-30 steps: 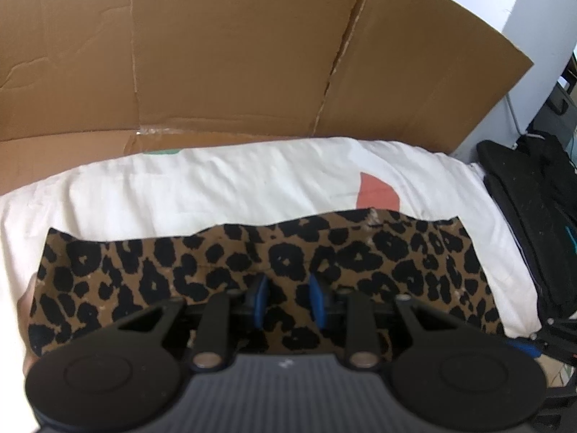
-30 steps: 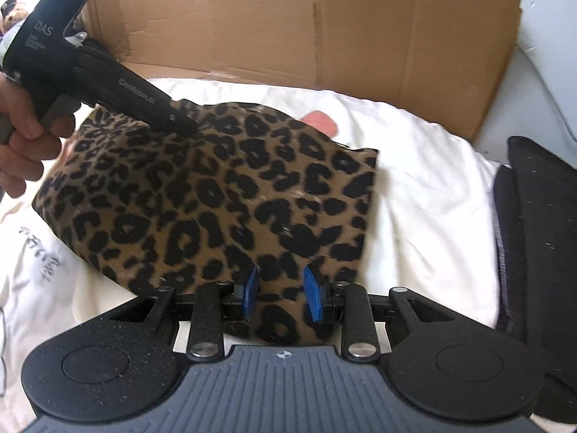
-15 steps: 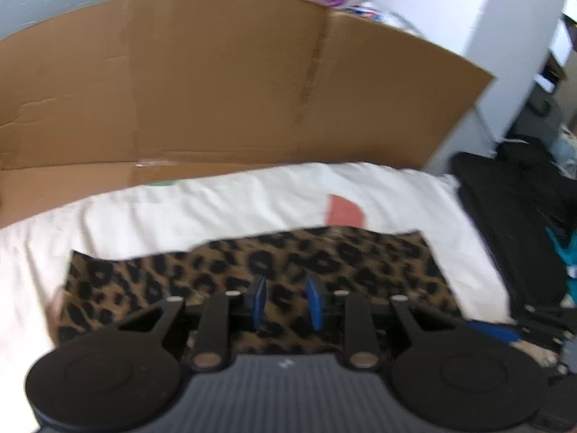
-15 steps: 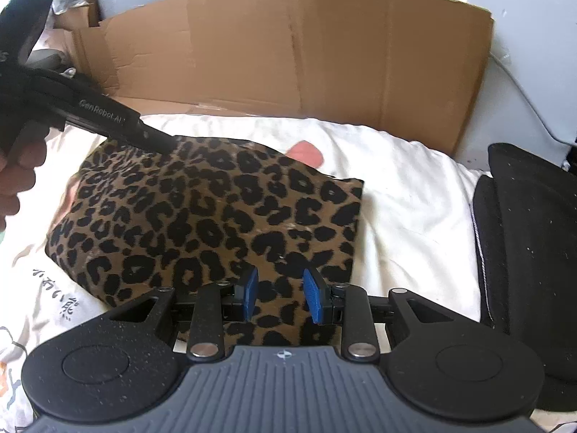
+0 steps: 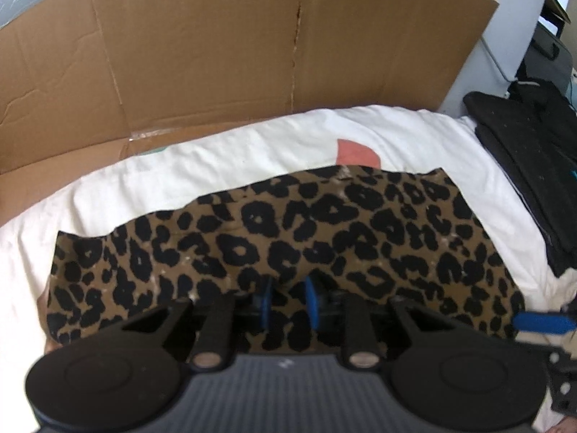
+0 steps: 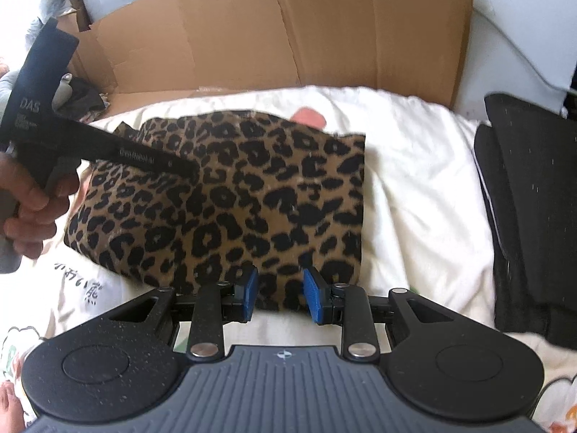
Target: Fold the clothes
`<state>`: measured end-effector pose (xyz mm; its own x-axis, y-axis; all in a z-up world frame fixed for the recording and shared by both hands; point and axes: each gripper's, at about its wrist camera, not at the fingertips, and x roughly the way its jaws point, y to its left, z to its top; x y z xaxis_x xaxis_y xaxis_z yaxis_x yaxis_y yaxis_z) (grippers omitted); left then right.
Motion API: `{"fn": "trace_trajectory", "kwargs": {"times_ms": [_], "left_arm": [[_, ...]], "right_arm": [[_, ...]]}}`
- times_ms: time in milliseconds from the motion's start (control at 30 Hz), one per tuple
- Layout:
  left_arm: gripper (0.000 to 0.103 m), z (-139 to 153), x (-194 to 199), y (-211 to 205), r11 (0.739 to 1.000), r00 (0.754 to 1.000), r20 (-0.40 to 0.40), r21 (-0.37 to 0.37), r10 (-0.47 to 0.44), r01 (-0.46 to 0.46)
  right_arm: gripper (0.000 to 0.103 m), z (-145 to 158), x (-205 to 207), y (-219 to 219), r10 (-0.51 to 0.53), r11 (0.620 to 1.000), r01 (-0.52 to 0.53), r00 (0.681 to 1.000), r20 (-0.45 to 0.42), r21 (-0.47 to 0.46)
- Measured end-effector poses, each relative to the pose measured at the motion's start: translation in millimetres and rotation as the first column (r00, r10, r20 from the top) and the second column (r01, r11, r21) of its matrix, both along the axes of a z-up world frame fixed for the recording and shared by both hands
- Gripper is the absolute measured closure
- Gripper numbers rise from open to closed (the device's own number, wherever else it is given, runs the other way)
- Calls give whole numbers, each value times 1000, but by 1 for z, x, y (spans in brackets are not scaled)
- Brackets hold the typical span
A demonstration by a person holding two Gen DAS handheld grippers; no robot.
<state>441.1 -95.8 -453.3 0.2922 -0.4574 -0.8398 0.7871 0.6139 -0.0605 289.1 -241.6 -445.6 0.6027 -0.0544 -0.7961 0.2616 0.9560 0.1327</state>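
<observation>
Leopard-print garment (image 6: 230, 198) lies on the white bedding (image 6: 414, 187), folded into a compact slab, with the flattened cardboard (image 6: 288, 29) standing behind it and a black fabric pile (image 6: 530, 198) well apart to the right.

Change over the last second: the right gripper (image 6: 281, 294) has opened wider. Its blue pads (image 6: 313, 297) stood closer together a second ago; now the jaws are clearly spread, astride the garment's near edge, and no cloth looks pinched between them. The gripper also sits a little back from the cloth compared with half a second ago.

Left gripper (image 5: 288, 301): jaws part-spread, with a gap much as before. Its tips are low against the leopard print (image 5: 288, 223), and a raised ridge of cloth hides them in part; whether they hold any fabric cannot be told. In the right wrist view its black finger (image 6: 144, 157) reaches over the garment's far left portion, and the person's hand (image 6: 32, 213) grips its handle.

Reading: the right side has let go, so this fold looks laid down. The garment rests with edges roughly squared. Likely remaining work is one more fold or a smoothing pass, though the far left edge is rumpled.
</observation>
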Motion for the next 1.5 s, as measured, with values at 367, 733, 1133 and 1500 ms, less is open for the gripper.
{"fn": "trace_trajectory", "kwargs": {"times_ms": [367,733,1133,1500], "left_arm": [[75,28,-12,33,999,998,-33,-18,47,-48],[65,23,-53,34,999,997,-58,-34,-41,39],[65,3,-27,91,993,994,-48,81,94,-90],[63,-2,-17,113,982,987,-47,113,156,-150]], "right_arm": [[68,-6,9,0,-27,999,26,999,24,46],[68,-13,13,10,11,999,-12,1000,24,42],[68,-19,16,5,8,1000,-8,1000,-1,29],[69,-19,16,0,-10,1000,10,1000,-30,-3]]}}
